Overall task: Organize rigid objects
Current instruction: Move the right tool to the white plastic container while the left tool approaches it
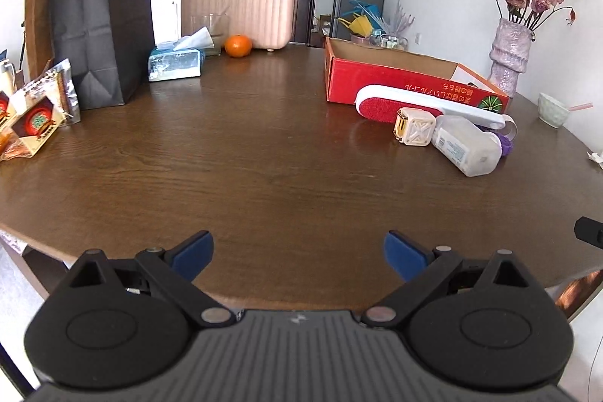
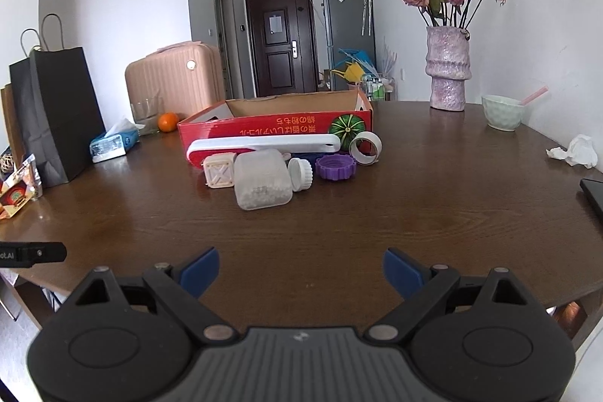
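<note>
A red cardboard box (image 2: 264, 132) (image 1: 377, 78) lies open on the brown table. In front of it sit a red and white lint brush (image 2: 264, 142) (image 1: 410, 106), a cream cube (image 2: 218, 172) (image 1: 412, 130), a clear plastic bottle (image 2: 262, 181) (image 1: 465, 145) on its side with a white cap (image 2: 301, 174), a purple ring lid (image 2: 335, 167) (image 1: 505, 145) and a tape roll (image 2: 365, 147). My left gripper (image 1: 299, 251) is open over the near table edge, far from them. My right gripper (image 2: 300, 270) is open too, facing the pile, empty.
At the left stand a black paper bag (image 1: 98, 14), snack packets (image 1: 37, 115), a tissue box (image 1: 173, 63), an orange (image 1: 238, 46) and a pink case (image 1: 241, 6). A vase of roses (image 2: 448, 78), a green bowl (image 2: 501, 117), crumpled tissue (image 2: 576, 151) and a dark phone (image 2: 593, 194) are on the right.
</note>
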Tool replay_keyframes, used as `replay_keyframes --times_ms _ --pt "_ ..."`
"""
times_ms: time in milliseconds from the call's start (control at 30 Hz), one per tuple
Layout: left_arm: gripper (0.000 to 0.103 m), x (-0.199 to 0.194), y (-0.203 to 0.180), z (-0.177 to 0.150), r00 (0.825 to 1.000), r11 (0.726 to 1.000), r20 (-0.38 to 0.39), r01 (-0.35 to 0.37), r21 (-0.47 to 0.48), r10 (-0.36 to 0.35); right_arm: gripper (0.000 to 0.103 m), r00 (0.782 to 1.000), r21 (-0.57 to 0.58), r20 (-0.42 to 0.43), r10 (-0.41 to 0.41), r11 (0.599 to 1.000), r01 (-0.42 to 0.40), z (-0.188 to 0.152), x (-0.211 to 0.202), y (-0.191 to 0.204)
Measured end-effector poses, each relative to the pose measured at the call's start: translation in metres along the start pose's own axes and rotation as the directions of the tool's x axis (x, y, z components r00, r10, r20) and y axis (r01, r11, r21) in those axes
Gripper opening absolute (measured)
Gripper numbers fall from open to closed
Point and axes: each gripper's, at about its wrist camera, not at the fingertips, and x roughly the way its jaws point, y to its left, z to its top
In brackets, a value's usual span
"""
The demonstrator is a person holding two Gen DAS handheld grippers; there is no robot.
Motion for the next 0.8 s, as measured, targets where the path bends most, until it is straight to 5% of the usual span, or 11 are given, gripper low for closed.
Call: replay_keyframes --times_ms 300,533,800 --pt "0.099 0.033 -0.011 0.02 1.0 1.0 -0.008 0.0 0.024 0.0 0.094 1.0 0.014 -0.016 -0.009 1.0 0.01 0.016 0.037 -0.007" --pt "0.099 0.068 -0.036 0.047 0.998 0.995 0.002 0.066 0.075 -0.066 0.094 1.0 0.012 -0.024 -0.014 1.0 0.014 0.031 0.07 -0.01" --pt "0.099 0.109 -0.065 0.077 0.987 0.982 0.012 0.157 0.105 -0.159 0.09 0.996 -0.027 -0.026 0.09 0.996 -0.091 0.051 0.108 0.006"
